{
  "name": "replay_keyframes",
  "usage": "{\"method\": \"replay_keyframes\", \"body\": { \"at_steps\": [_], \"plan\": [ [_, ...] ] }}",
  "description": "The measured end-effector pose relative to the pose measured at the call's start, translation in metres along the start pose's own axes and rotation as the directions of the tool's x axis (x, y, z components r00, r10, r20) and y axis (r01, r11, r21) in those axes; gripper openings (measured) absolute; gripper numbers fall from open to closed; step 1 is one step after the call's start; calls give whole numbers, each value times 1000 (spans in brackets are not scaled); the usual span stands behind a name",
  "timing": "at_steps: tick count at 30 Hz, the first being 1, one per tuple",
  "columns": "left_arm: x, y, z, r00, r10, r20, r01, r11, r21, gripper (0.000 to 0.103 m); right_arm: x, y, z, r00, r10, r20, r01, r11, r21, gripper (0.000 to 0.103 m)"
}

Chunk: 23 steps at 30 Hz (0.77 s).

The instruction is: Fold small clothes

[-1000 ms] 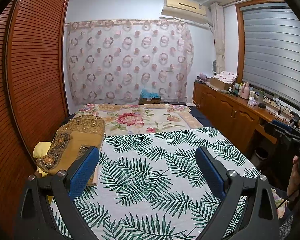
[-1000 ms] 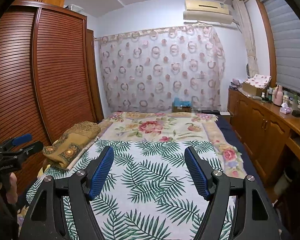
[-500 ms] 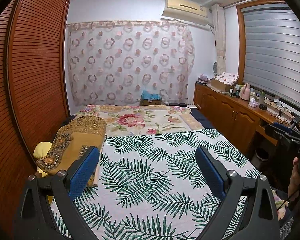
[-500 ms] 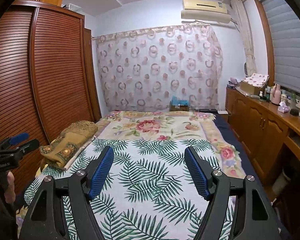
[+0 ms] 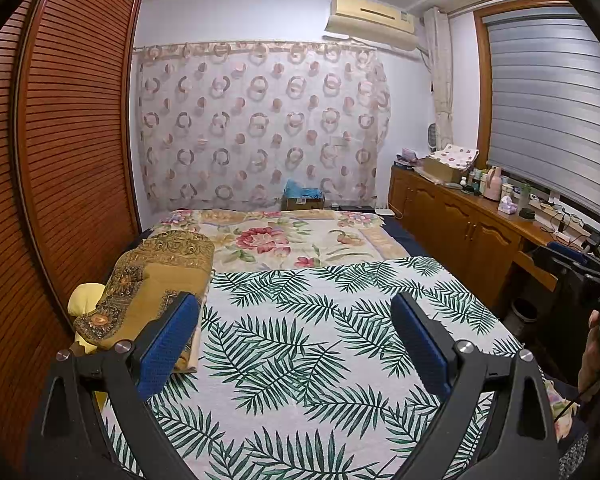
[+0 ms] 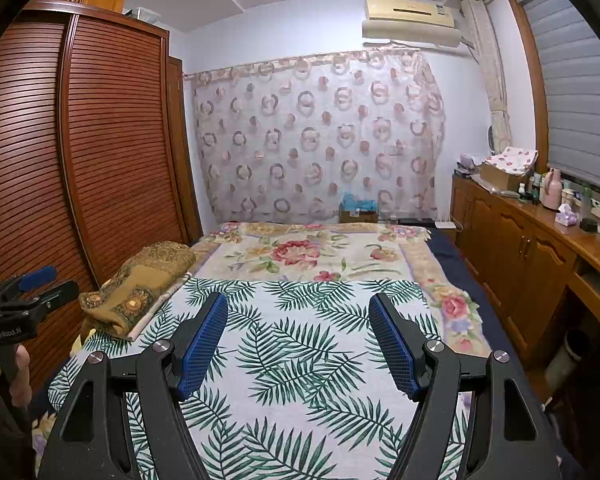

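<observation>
Grippers first: left gripper (image 5: 296, 340) and right gripper (image 6: 298, 344) hover above the near end of the bed, fingers apart, gripping nothing. Below them the palm-leaf sheet (image 5: 300, 344) lies flat; no small clothes show on it, so where they are I cannot tell. Any grasp should pinch fabric edges only, not bedding. Left, a folded brown blanket (image 5: 156, 280) sits; farther, floral quilt (image 5: 292, 240), then curtain (image 5: 260, 128). Right, cabinets (image 6: 520, 248).

Grippers: two, left gripper (image 5: 296, 320) and right gripper (image 6: 298, 322)
Leaf-print sheet (image 5: 300, 360): one
Floral blanket (image 5: 284, 240): one
Folded brown cloth (image 5: 148, 280): one
Air conditioner (image 5: 372, 16): one
</observation>
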<state>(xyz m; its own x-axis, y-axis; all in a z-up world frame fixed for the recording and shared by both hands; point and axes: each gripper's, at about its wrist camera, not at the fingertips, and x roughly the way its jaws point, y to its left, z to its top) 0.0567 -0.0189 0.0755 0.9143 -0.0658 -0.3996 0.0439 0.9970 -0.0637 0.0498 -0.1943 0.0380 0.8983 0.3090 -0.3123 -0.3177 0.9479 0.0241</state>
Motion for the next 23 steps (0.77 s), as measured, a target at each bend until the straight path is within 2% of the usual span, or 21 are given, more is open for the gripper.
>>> {"method": "replay_keyframes", "body": {
  "at_steps": [23],
  "plan": [
    [0, 0, 0, 1000, -2, 2, 2, 1000, -1, 97, 0, -2, 0, 1000, 3, -1, -3, 1000, -1, 75]
  ]
}}
